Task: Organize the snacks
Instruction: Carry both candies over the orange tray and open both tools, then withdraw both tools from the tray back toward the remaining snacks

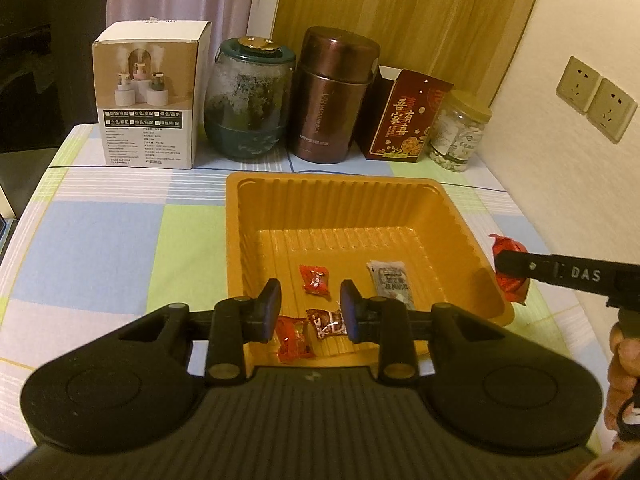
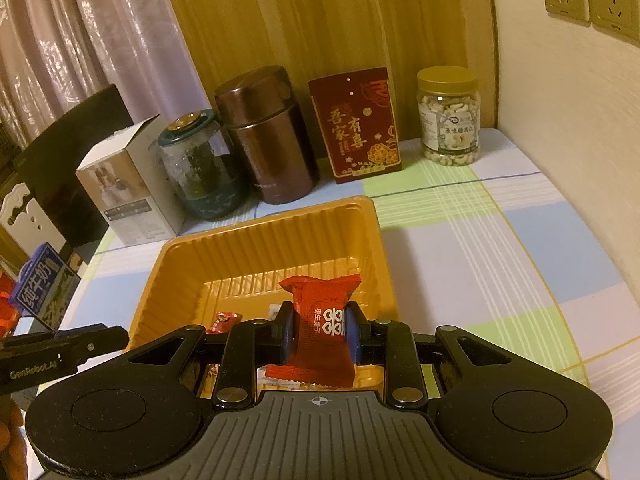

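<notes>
While our right gripper (image 2: 319,334) pinches 1 red foil-wrapped candy (image 2: 322,330) | our left gripper (image 1: 310,310) hangs spread, empty | over ribbed orange plastic tray (image 1: 256,216); 4 wrapped snacks inside

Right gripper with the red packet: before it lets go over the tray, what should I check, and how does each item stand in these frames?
1. Grip: right gripper shut on the red snack packet, pads on both sides: ok.
2. Position: in the right wrist view the packet sits over the orange tray; in the left wrist view it appears at the tray's right rim: cannot tell.
3. Landing space: four snacks lie near the tray's front, including a grey sachet; the back is bare: ok.
4. Left gripper: open, holding nothing, low over the tray's front: not ok, may obstruct.
5. Release height: cannot tell.
</notes>
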`<state>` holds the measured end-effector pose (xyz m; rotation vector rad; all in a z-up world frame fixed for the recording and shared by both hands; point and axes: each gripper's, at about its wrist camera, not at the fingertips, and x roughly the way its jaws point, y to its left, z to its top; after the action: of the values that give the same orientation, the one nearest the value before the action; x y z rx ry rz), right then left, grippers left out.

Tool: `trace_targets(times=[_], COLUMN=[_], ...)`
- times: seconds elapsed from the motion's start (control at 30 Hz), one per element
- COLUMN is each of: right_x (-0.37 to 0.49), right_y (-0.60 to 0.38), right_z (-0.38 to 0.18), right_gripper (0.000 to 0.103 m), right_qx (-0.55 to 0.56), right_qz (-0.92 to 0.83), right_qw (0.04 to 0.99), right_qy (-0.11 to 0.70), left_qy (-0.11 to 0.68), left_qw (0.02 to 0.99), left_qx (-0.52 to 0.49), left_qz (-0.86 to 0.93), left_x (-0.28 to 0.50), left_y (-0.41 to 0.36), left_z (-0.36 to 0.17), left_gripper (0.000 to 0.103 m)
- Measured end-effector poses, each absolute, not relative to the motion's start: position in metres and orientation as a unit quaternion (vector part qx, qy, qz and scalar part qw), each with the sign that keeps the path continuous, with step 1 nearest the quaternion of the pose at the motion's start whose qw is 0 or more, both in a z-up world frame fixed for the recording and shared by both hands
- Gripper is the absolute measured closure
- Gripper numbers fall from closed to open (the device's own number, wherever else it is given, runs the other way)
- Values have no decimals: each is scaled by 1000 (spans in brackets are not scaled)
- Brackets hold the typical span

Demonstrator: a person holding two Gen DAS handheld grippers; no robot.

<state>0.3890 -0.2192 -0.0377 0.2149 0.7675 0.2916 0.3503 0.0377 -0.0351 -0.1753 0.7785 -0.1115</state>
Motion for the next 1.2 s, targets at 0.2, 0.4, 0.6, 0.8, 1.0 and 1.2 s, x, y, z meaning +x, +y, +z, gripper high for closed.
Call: trace_targets(times=[0.2, 0.4, 0.6, 0.8, 1.0, 1.2], right_x=[395, 397, 380, 339, 282, 221], right_y=[-216, -219, -233, -249, -259, -255], right_z=[-39, -42, -37, -31, -23, -14], right_gripper=[76, 35, 30, 30, 30, 30], right_qx=[105, 131, 151, 180, 201, 185], right_qz=[139, 151, 137, 119, 110, 114], right_qw=[910, 912, 917, 912, 906, 908], right_qy=[376, 357, 343, 348, 356, 358], left_qy=[375, 376, 374, 369, 361, 350], left_qw=[921, 920, 921, 921, 925, 932], left_qx=[-92, -91, -98, -112, -109, -95], left_qz=[-60, -62, -57, -52, -44, -29], left_x=[344, 333, 311, 274, 229, 179], left_y=[39, 40, 41, 38, 32, 26], left_z=[-32, -34, -37, -32, -18, -3], left_gripper=[74, 74, 74, 63, 47, 36])
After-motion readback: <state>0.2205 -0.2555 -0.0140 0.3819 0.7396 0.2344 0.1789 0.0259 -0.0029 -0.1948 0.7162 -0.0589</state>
